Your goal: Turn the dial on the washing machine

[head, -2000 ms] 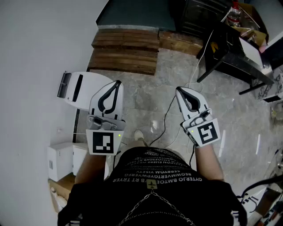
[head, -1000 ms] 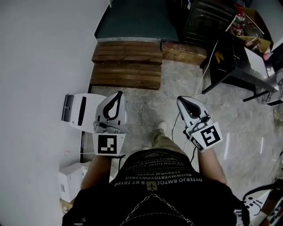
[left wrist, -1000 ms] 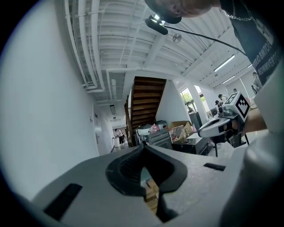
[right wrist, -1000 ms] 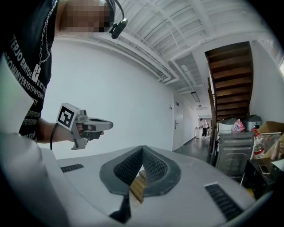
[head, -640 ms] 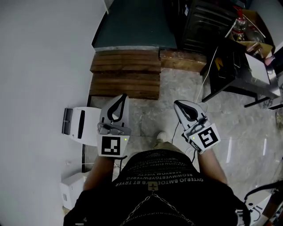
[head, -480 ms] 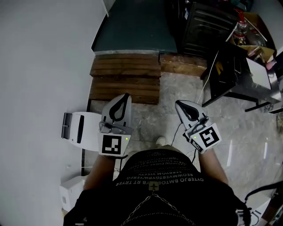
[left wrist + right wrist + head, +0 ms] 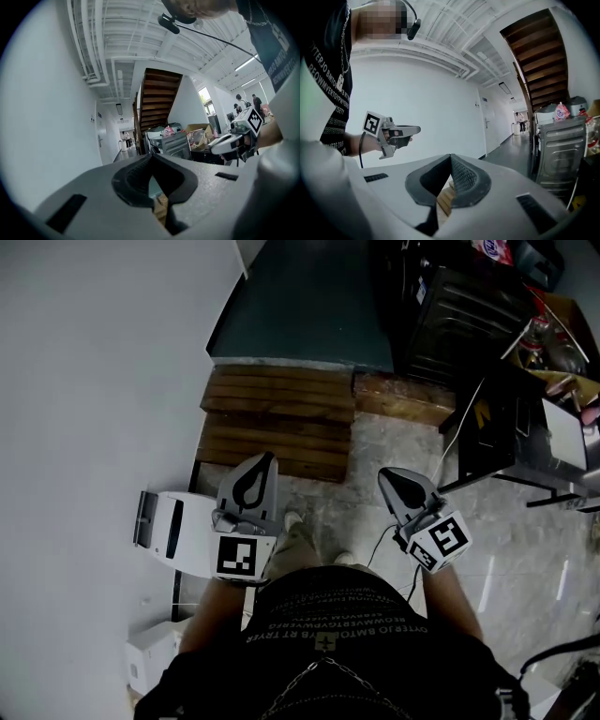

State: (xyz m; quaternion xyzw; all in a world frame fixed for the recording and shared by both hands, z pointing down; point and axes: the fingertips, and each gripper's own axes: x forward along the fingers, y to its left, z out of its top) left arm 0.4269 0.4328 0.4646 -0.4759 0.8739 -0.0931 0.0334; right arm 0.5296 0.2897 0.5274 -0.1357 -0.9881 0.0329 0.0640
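Because the grey appliance that I take for the washing machine (image 7: 560,150) stands well ahead, beyond the wooden pallets (image 7: 277,423), and its dial is too small to make out, the likeliest trouble is a stumble on those boards or a knock against the black stand (image 7: 497,418) at the right; reaching the dial with the jaws together would also leave nothing to fit round it. The left gripper (image 7: 269,458) and the right gripper (image 7: 386,476) are both held level, jaws together at the tips, holding and touching nothing
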